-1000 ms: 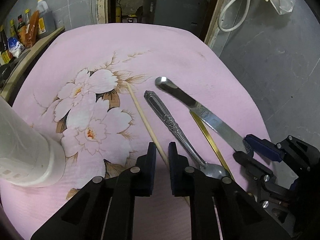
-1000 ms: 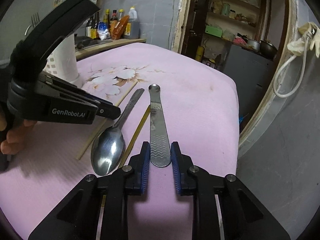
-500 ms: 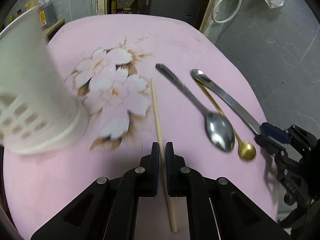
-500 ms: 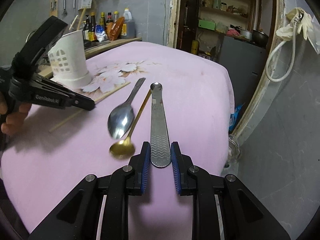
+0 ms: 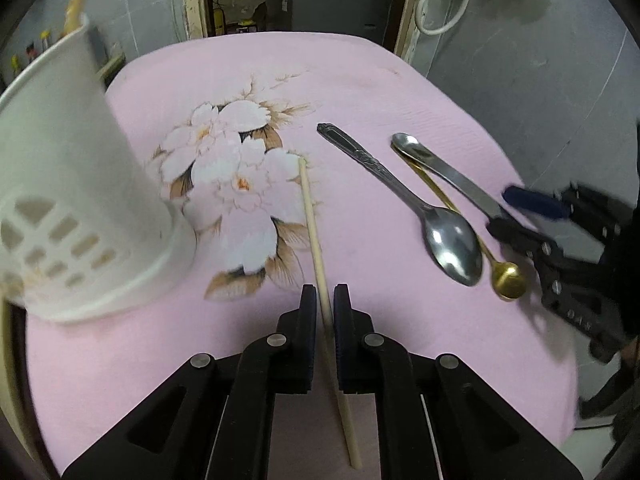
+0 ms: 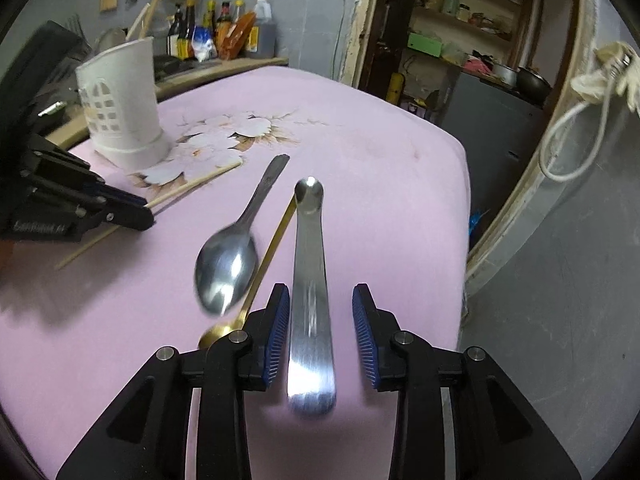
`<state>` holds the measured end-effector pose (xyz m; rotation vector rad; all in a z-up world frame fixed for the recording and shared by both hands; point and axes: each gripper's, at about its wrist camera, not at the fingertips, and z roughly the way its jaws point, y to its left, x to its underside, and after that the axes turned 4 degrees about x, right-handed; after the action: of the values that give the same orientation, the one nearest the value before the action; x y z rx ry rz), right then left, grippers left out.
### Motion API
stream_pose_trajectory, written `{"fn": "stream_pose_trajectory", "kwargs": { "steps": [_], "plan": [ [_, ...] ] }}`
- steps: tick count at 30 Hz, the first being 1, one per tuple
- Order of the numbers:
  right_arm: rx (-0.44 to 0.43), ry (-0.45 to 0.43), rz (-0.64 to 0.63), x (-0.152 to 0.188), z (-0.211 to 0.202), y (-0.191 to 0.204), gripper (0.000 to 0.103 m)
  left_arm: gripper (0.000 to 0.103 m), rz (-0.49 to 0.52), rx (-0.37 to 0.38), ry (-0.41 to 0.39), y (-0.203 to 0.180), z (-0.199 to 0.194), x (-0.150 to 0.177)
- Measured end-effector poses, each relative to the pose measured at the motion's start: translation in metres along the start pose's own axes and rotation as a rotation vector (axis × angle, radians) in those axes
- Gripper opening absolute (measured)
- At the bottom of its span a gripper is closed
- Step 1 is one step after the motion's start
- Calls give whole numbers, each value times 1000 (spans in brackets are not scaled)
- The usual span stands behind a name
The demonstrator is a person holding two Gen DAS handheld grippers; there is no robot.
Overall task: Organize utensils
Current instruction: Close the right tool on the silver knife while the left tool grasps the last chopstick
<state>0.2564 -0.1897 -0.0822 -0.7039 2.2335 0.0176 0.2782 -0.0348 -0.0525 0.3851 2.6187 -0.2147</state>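
A white slotted utensil holder (image 5: pixel 76 200) stands at the left on the pink flowered cloth (image 5: pixel 360 92); it also shows in the right wrist view (image 6: pixel 120 104). My left gripper (image 5: pixel 324 300) is nearly shut around a wooden chopstick (image 5: pixel 316 232) that lies on the cloth. A silver spoon (image 5: pixel 436 220), a gold spoon (image 5: pixel 506 276) and a steel butter knife (image 5: pixel 448 172) lie to the right. My right gripper (image 6: pixel 320 324) is open, its jaws on both sides of the knife (image 6: pixel 312 280), apart from it.
Sauce bottles (image 6: pixel 224 32) stand on a wooden shelf behind the table. A chopstick (image 6: pixel 144 12) sticks out of the holder. The table's right edge drops to a grey floor (image 6: pixel 560 280) near a doorway with a white hose (image 6: pixel 572 136).
My right gripper has opened and the knife now lies loose between its jaws. Both grippers have drawn back, so more of the table shows. My left gripper stays around the chopstick.
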Motion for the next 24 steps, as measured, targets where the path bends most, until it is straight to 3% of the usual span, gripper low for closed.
{"fn": "stream_pose_trajectory", "kwargs": {
  "steps": [3, 8, 10, 15, 19, 24],
  "plan": [
    [-23, 30, -4, -13, 14, -2, 31, 7, 21, -21, 29, -1, 5, -7],
    [-69, 98, -43, -29, 32, -2, 51, 9, 46, -27, 74, 2, 13, -20],
    [-62, 109, -69, -29, 34, 2, 52, 9, 71, -34, 89, 4, 10, -19],
    [-58, 120, -92, -29, 31, 1, 42, 9, 69, -23, 114, 7, 18, -25],
    [-63, 127, -78, -32, 27, 0, 24, 6, 79, -27, 87, 7, 17, -21],
    [7, 134, -178, -35, 29, 18, 19, 3, 43, -26, 36, 4, 12, -13]
  ]
}}
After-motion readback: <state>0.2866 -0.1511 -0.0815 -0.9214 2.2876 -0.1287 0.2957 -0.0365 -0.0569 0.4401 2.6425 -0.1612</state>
